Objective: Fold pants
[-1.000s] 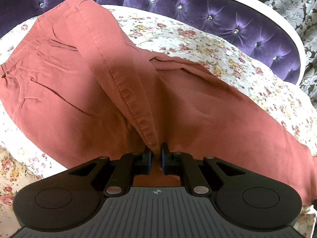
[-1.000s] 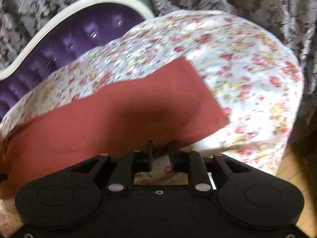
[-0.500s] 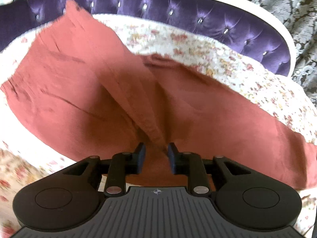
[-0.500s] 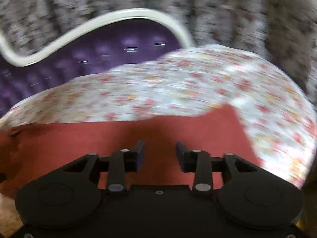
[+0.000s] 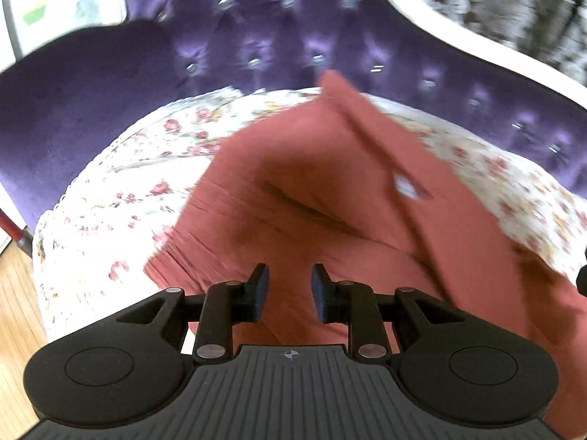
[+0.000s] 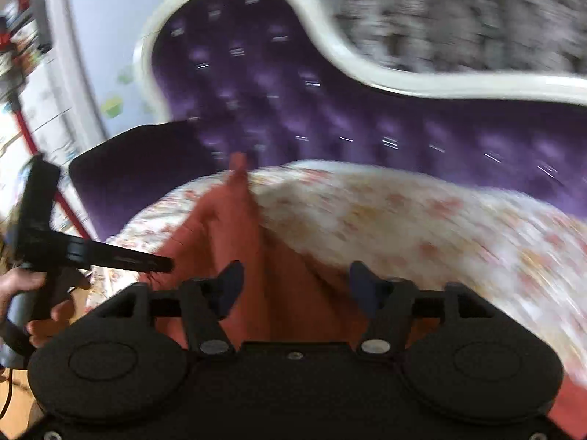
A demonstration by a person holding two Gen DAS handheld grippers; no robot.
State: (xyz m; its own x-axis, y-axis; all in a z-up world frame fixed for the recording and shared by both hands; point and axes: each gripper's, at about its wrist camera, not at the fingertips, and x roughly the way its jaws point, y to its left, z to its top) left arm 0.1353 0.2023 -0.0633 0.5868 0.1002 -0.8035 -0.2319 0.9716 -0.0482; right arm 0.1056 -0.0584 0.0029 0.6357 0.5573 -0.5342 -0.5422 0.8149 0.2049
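Left gripper (image 5: pixel 290 286): jaws slightly apart, nothing between pads. Right gripper (image 6: pixel 295 289): jaws opening wide, nothing gripped. Pants (image 5: pixel 330 198) lie partly folded on the floral bedspread (image 5: pixel 110 220), stretching from 6 toward 12 o'clock; purple headboard (image 5: pixel 256 36) beyond. Judged between folds: next, regrasp an end and carry it across.

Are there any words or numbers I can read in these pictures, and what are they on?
None can be read.
The left hand-held gripper bears only a small crosshair mark, no letters.
The pants show a pale patch, maybe a tag, too blurred to read.
The shelves at the far left are too blurred to read.
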